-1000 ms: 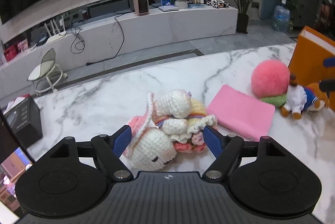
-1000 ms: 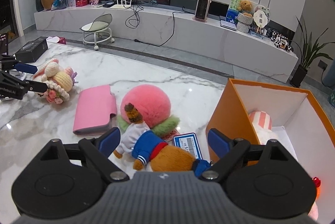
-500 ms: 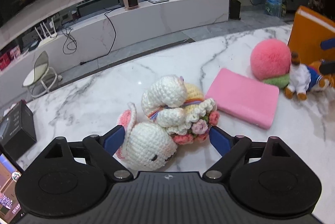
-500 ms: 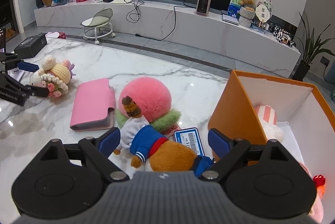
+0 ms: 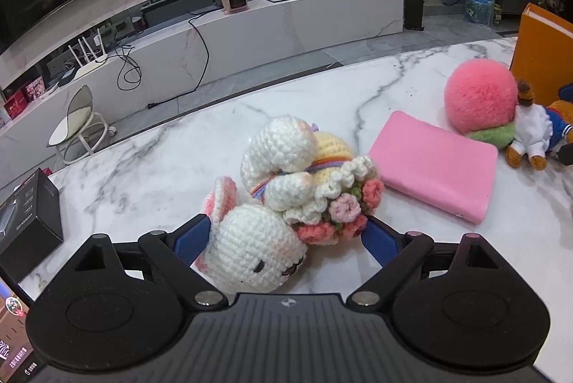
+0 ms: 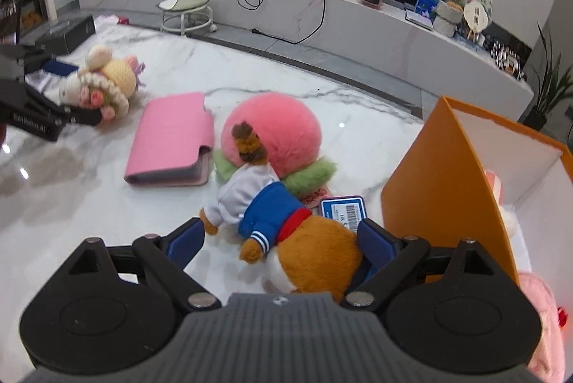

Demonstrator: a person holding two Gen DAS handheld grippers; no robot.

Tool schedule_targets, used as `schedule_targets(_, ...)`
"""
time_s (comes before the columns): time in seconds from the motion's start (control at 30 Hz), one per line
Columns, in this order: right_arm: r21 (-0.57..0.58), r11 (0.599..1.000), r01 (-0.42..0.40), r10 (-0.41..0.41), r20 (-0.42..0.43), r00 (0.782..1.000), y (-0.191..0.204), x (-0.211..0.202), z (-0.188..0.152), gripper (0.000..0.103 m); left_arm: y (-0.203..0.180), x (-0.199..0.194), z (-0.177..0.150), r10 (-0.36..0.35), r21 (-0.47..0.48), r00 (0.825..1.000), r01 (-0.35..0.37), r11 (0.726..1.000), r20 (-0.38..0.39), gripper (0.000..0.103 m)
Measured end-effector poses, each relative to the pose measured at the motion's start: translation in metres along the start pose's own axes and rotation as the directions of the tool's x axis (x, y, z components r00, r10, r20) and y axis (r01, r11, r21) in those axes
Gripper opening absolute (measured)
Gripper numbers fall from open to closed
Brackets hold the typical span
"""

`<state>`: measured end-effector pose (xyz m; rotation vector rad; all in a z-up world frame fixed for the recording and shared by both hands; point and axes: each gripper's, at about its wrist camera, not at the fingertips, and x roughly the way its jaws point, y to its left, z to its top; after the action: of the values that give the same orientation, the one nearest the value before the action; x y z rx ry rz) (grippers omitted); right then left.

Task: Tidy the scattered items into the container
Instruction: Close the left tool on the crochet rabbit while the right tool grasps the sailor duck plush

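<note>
A crocheted white bunny with a flower bouquet point(image 5: 258, 247) lies on the marble table between the wide-open fingers of my left gripper point(image 5: 284, 241); the pads flank its head without pressing. In the right wrist view the same bunny point(image 6: 107, 86) shows at far left. My right gripper point(image 6: 281, 245) stands open around a brown bear plush in a blue and white sailor top point(image 6: 272, 207); its right pad is close to the bear's head, its left pad clear of the foot. The orange box point(image 6: 440, 175) stands open just right of the bear.
A pink wallet point(image 5: 433, 164) and a fluffy pink peach plush point(image 6: 275, 125) lie between the two toys. A blue barcode tag point(image 6: 342, 211) sits by the box. A striped plush point(image 6: 496, 182) is inside the box. A black carton point(image 5: 28, 214) stands at the table's left edge.
The left jaws have widened and closed in around the bunny's head. The right gripper has sunk lower over the bear, which now fills more of the gap.
</note>
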<state>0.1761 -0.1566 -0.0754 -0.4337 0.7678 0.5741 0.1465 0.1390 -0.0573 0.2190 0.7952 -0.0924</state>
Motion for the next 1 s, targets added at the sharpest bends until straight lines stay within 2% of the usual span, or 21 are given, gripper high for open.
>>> schedule_targets(0.23, -0.112, 0.993, 0.042, -0.044, -0.019, 0.999, 0.006, 0.017, -0.005, 0.093, -0.001, 0.009, -0.003, 0.045, 0.011, 0.999, -0.045, 0.999, -0.013, 0.103)
schedule_targets(0.5, -0.154, 0.986, 0.058, -0.065, -0.042, 0.997, 0.009, 0.032, -0.008, 0.090, -0.001, 0.012, -0.002, 0.072, 0.032, 0.997, -0.072, 0.997, -0.021, 0.102)
schedule_targets(0.53, -0.150, 0.987, 0.058, -0.065, -0.044, 0.997, 0.008, 0.032, -0.007, 0.089, 0.000, 0.011, -0.001, 0.081, 0.029, 0.996, -0.081, 0.996, -0.026, 0.099)
schedule_targets(0.6, -0.146, 0.987, 0.065, -0.073, -0.048, 0.996, 0.007, 0.032, -0.006, 0.084, 0.002, 0.011, 0.000, 0.104, 0.025, 0.994, -0.103, 0.994, -0.038, 0.082)
schedule_targets(0.67, -0.145, 0.987, 0.067, -0.075, -0.051, 0.996, 0.006, 0.032, -0.006, 0.083, 0.005, 0.010, 0.001, 0.133, 0.019, 0.990, -0.132, 0.991, -0.048, 0.068)
schedule_targets(1.0, -0.104, 0.994, 0.044, -0.051, -0.063, 0.997, 0.002, 0.026, -0.002, 0.067, 0.007, 0.003, -0.001, 0.140, 0.007, 0.987, -0.139, 0.990, -0.076, 0.065)
